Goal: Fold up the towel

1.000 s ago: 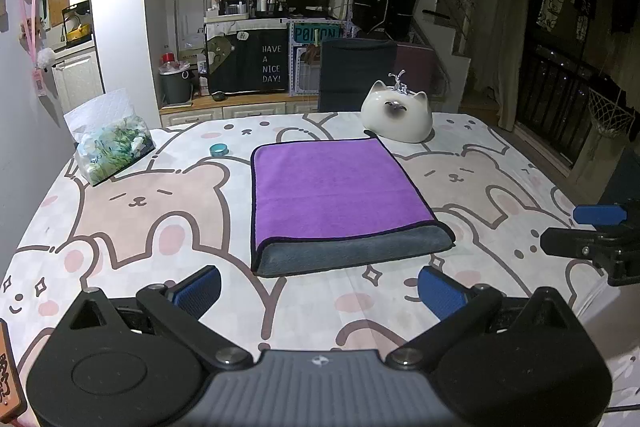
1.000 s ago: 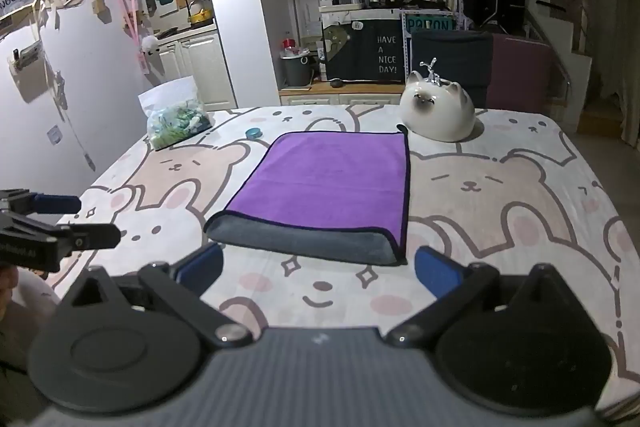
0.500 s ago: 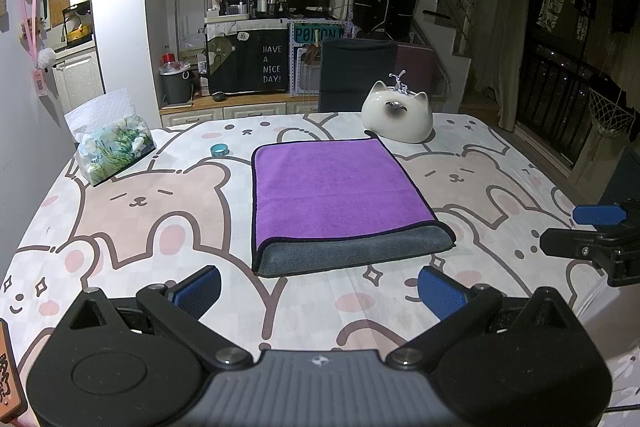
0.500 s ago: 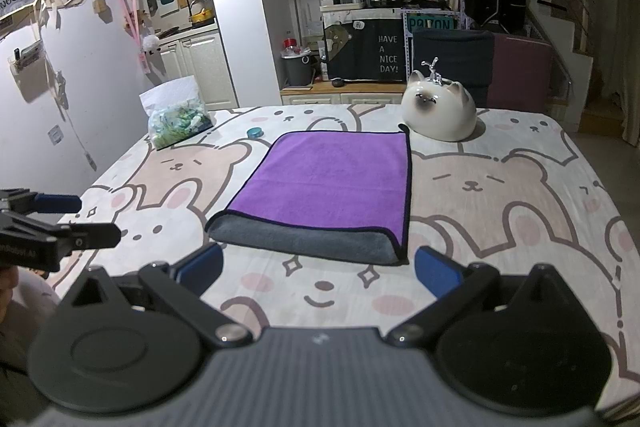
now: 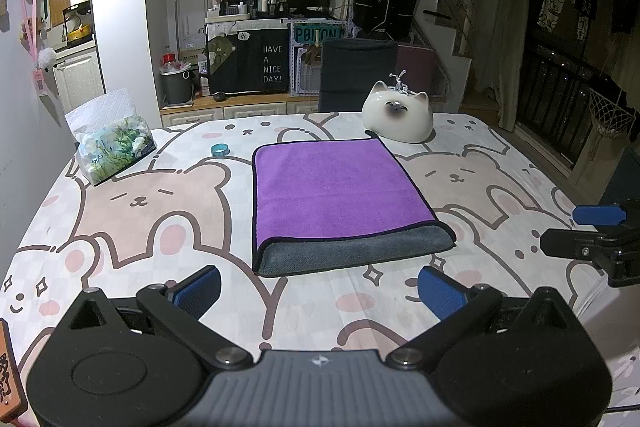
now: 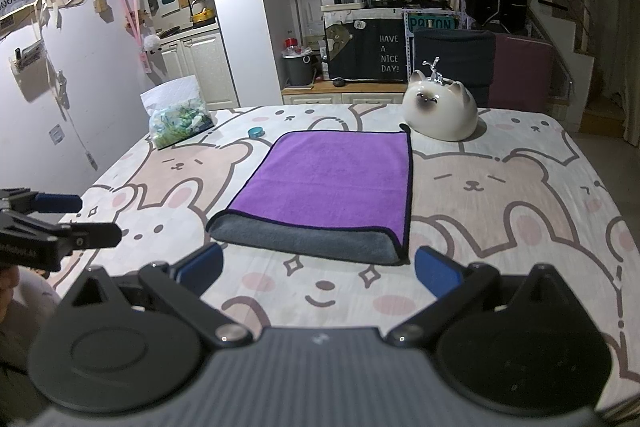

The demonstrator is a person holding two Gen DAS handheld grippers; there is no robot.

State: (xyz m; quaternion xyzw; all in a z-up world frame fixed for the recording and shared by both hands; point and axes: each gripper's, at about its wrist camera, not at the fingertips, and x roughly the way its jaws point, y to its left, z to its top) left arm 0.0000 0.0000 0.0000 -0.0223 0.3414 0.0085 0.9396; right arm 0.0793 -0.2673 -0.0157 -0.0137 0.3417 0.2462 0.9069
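A purple towel (image 5: 336,191) with a grey underside lies folded flat in the middle of the table; its grey folded edge faces me. It also shows in the right wrist view (image 6: 332,183). My left gripper (image 5: 318,293) is open and empty, held above the near table edge, short of the towel. My right gripper (image 6: 318,277) is open and empty, also short of the towel's near edge. Each gripper shows in the other's view: the right gripper (image 5: 588,233) at the right, the left gripper (image 6: 64,223) at the left.
A white cat-shaped ceramic (image 5: 398,117) stands just beyond the towel's far right corner. A bag of green and white items (image 5: 114,147) and a small teal ring (image 5: 219,149) lie at the far left. The table wears a bear-print cloth (image 5: 140,211). A dark chair (image 5: 356,75) stands behind.
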